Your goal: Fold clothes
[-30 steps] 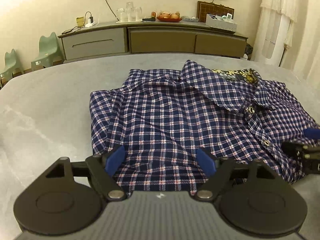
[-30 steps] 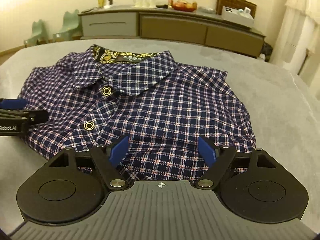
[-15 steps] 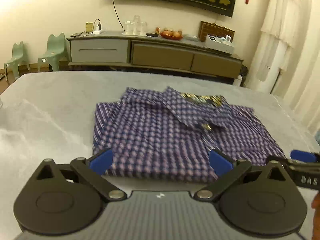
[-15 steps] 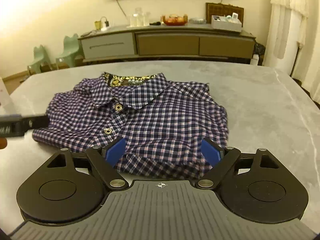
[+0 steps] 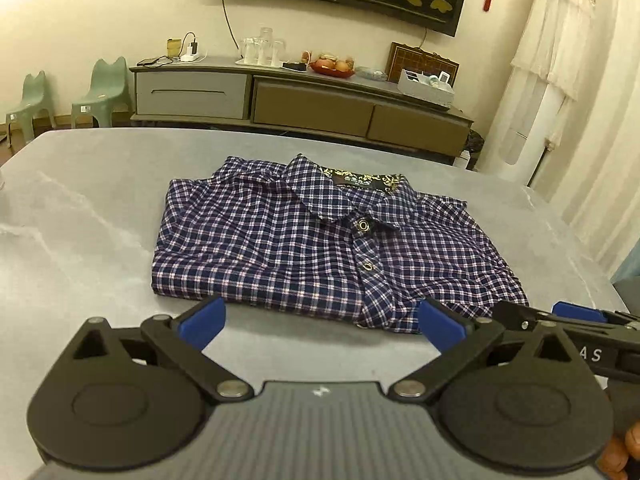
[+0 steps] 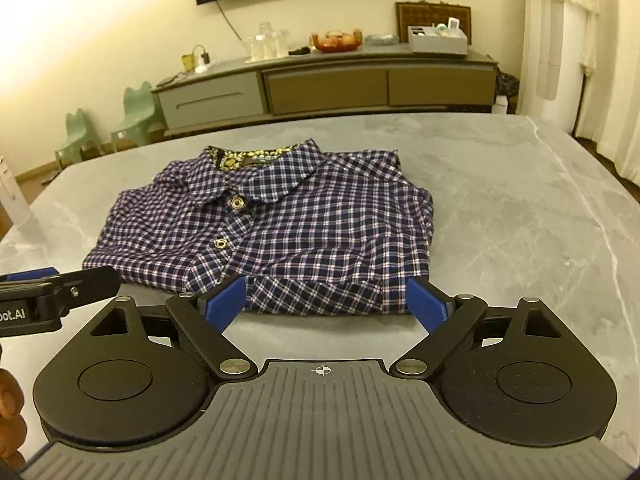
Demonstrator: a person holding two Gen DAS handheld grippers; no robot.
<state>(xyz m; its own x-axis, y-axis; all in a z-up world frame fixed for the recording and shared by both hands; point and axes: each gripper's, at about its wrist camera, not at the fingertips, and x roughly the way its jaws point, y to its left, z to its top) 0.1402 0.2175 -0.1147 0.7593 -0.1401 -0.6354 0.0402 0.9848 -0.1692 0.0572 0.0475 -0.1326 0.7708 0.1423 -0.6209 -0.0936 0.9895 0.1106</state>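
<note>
Navy-and-white checked cotton shirt (image 5: 320,248) is lying folded into a neat rectangle on the grey marble-patterned tabletop (image 5: 80,232), collar up and facing away from you, just ahead of both grippers. You are holding the left gripper (image 5: 320,322) with its blue-padded fingers (image 5: 202,318) spread wide and pinching nothing; the shirt's near hem is sitting just beyond its fingertips. Your right gripper (image 6: 325,300) is likewise spread and empty, its tips flanking the near folded edge, though I cannot tell whether they are touching the cloth.

Judging by the soft creases, the fabric is going to behave as light, limp and easy to disturb: it will be drooping from any single pinch, and the stacked layers will be sliding over one another. The smooth tabletop is probably offering little friction, so a push may be shifting the whole bundle. The fold is looking essentially complete. If you are lifting or tidying it, you are best taking hold at the near corners, one per gripper, catching all the layers together, and keeping away from the metal snap buttons (image 6: 237,201) and the stiffer collar.
</note>
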